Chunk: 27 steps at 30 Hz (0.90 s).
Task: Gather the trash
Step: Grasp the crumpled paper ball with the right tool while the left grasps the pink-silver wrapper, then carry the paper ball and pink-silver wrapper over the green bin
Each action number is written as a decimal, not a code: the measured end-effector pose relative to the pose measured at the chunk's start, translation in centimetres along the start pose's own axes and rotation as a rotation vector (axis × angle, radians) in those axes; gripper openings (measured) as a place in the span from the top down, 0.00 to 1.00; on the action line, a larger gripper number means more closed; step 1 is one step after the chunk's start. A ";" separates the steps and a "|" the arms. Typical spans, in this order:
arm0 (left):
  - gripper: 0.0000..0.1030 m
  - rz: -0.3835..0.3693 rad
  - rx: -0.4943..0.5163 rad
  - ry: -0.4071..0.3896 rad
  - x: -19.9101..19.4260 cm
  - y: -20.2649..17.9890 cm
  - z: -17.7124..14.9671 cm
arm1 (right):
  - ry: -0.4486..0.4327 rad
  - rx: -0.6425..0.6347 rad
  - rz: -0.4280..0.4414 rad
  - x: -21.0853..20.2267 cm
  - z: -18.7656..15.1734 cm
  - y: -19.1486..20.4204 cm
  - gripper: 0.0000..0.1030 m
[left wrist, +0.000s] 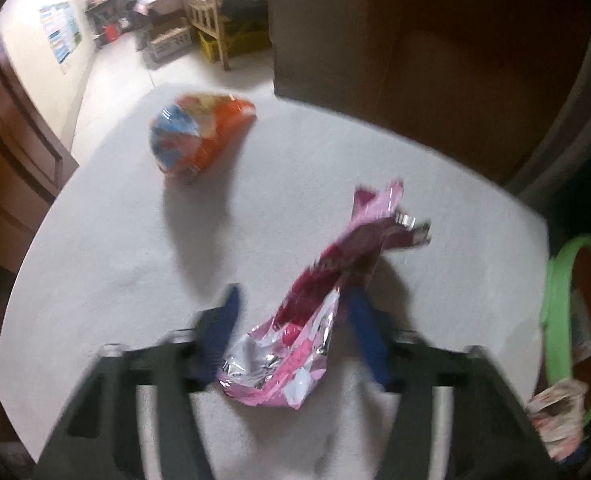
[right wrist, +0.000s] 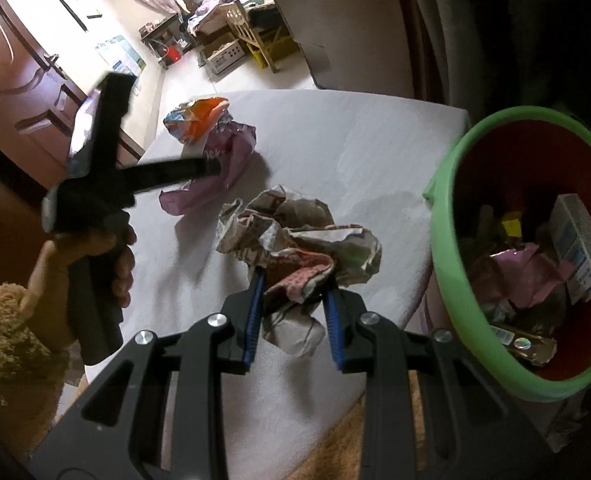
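Right wrist view, nearest: the right gripper (right wrist: 291,300) is clenched on a crumpled wad of printed paper (right wrist: 299,236), its blue pads (right wrist: 255,312) pressing the wad's lower folds, above the white tabletop (right wrist: 335,152). To the right, just off the table's edge, stands a bin with a green rim (right wrist: 447,248) and red inside, already containing a small white carton (right wrist: 579,244), a pink wrapper and other scraps. To the left, a hand (right wrist: 107,264) with a fuzzy brown sleeve (right wrist: 3,328) grips the handle of the left gripper (right wrist: 211,166), which reaches toward a pink wrapper (right wrist: 231,152) lying on the table.

Left wrist view, nearest: the pink foil snack wrapper (left wrist: 319,312) lies between the left gripper's (left wrist: 295,312) blue fingers (left wrist: 225,328); the frame is blurred, and whether the pads press on it cannot be told. Beyond it, apart on the tabletop (left wrist: 95,280), sits a crumpled orange and blue wrapper (left wrist: 199,136). Farthest: a brown door (left wrist: 11,152), a wooden chair (left wrist: 207,20) and a cluttered room.
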<state>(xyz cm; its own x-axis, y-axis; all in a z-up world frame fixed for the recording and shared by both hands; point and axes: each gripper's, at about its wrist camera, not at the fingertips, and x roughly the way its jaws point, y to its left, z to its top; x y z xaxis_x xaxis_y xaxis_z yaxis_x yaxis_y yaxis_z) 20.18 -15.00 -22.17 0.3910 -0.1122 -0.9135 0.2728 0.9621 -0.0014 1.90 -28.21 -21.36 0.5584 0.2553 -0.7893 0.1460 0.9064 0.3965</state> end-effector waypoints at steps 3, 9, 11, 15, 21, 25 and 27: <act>0.88 -0.042 -0.053 -0.013 -1.5 0.7 -1.2 | -0.010 0.002 -0.001 -0.6 0.1 -0.1 0.73; 0.91 -0.082 -0.110 -0.149 -9.9 2.0 -5.4 | -0.016 -0.012 0.012 -0.8 0.3 1.0 0.73; 0.91 -0.126 -0.139 -0.192 -13.3 2.5 -7.2 | -0.015 -0.026 0.022 -0.8 0.1 1.8 0.73; 0.91 -0.106 -0.135 -0.267 -18.2 2.9 -10.0 | -0.012 -0.060 0.042 -1.1 0.0 3.6 0.73; 0.91 -0.095 -0.124 -0.356 -22.9 3.5 -10.7 | -0.044 -0.118 0.044 -2.6 0.1 6.1 0.72; 0.91 -0.087 -0.127 -0.411 -24.4 4.2 -10.5 | -0.064 -0.140 0.049 -4.0 0.2 7.0 0.72; 0.91 -0.078 -0.126 -0.431 -25.2 4.3 -10.9 | -0.073 -0.145 0.054 -4.5 0.3 7.1 0.72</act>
<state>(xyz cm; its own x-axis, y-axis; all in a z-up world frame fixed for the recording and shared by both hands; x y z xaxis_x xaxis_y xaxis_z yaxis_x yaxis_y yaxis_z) 1.97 -5.31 -3.60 0.7109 -0.2534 -0.6561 0.2176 0.9663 -0.1374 0.69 -23.07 -14.86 0.6206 0.2848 -0.7306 -0.0019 0.9323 0.3617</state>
